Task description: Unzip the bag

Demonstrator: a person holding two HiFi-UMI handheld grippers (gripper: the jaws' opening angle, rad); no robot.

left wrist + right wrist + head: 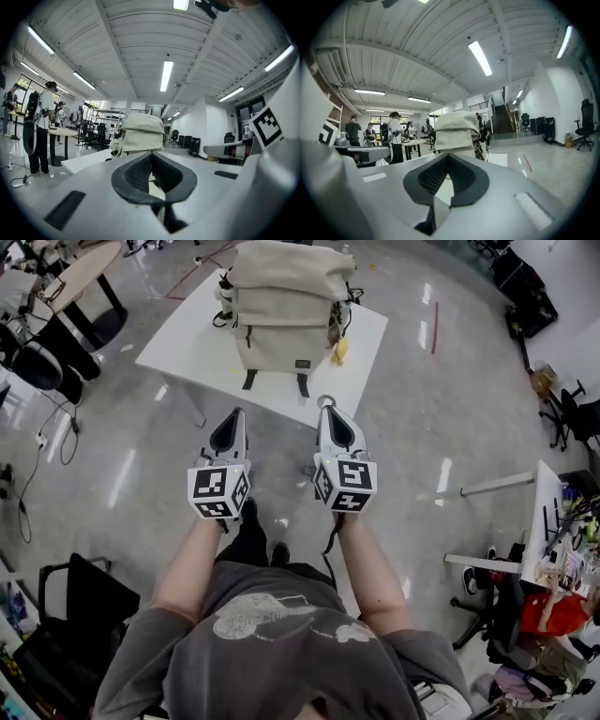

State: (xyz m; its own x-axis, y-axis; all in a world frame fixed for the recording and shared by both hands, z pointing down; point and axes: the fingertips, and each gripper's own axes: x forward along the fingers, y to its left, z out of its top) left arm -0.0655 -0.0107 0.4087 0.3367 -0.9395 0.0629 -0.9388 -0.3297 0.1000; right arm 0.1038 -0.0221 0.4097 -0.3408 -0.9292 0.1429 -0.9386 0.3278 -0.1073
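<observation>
Nearest the head camera is the person's grey T-shirt [272, 634], with both bare forearms [192, 559] stretched forward over the glossy floor [141, 456]. Each forearm ends in a marker cube.

The left hand-held gripper [234, 416] is closed and empty. In the left gripper view [151, 154] its dark pads [133, 173] meet along a single seam with nothing between them. The right hand-held gripper [327, 404] is likewise closed on nothing, and in the right gripper view [448, 157] its pads [464, 176] are pressed together. The two grippers are side by side and roughly parallel, both pointing toward the counter [187, 343]. The left one is short of the counter's near edge, and the right one's tip reaches that edge in the head view.

The white counter stands at an angle to the person. The bag [286, 306], a beige backpack, stands upright toward the counter's far side. Two dark straps [248, 379] trail from its base toward the near edge. A small yellow object [340, 351] lies just beside the bag, toward the right edge. The bag is well apart from both grippers, and its zips are too small to make out.

Beyond the counter, at the far left, is a round table [89, 268].
</observation>
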